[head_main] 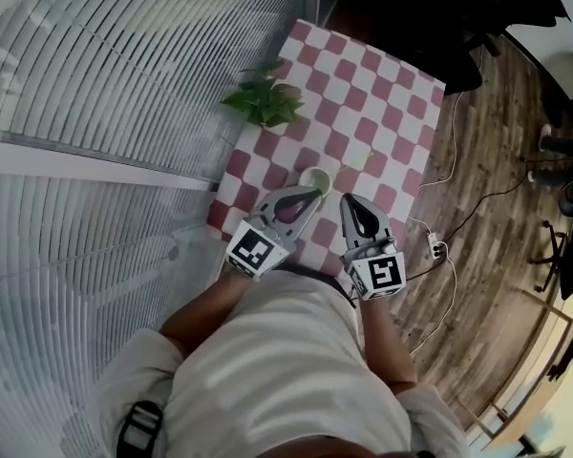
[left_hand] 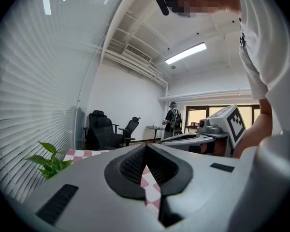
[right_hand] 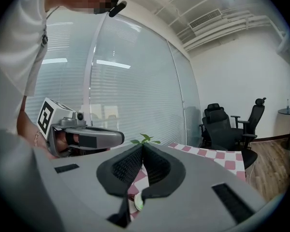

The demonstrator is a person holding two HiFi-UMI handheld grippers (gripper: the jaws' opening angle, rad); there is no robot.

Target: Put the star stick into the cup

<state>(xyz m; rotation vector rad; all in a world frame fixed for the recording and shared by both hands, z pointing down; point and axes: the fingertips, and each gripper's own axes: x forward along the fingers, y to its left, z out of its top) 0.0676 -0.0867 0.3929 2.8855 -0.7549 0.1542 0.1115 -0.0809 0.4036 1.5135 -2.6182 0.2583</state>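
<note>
On the near side of the cup (head_main: 315, 178), the left gripper (head_main: 311, 197) and right gripper (head_main: 349, 202) are both clenched on nothing. Just right of the cup, what is probably the star stick (head_main: 355, 158) lies on the checkered table (head_main: 387, 103). A leafy plant (head_main: 265, 101) stands beyond the cup.

Your left tool (left_hand: 146, 148) and right tool (right_hand: 142, 147) both wear smooth, matt grey plastic shells. Their pads (right_hand: 126, 164) are black, finely ribbed and rubbery-looking. The marker cube (head_main: 252, 250) on the left one carries flat, matt print. The counter (head_main: 387, 113) is covered by a checked cloth, matt and soft-looking. To its right, the floor (head_main: 482, 246) is wood plank with a slight sheen. The cup (head_main: 315, 178) looks smooth and pale. On the left, the blinds (head_main: 124, 55) are thin slats behind glossy glass (right_hand: 135, 71). Your shirt (head_main: 286, 351) is plain matt cloth.
</note>
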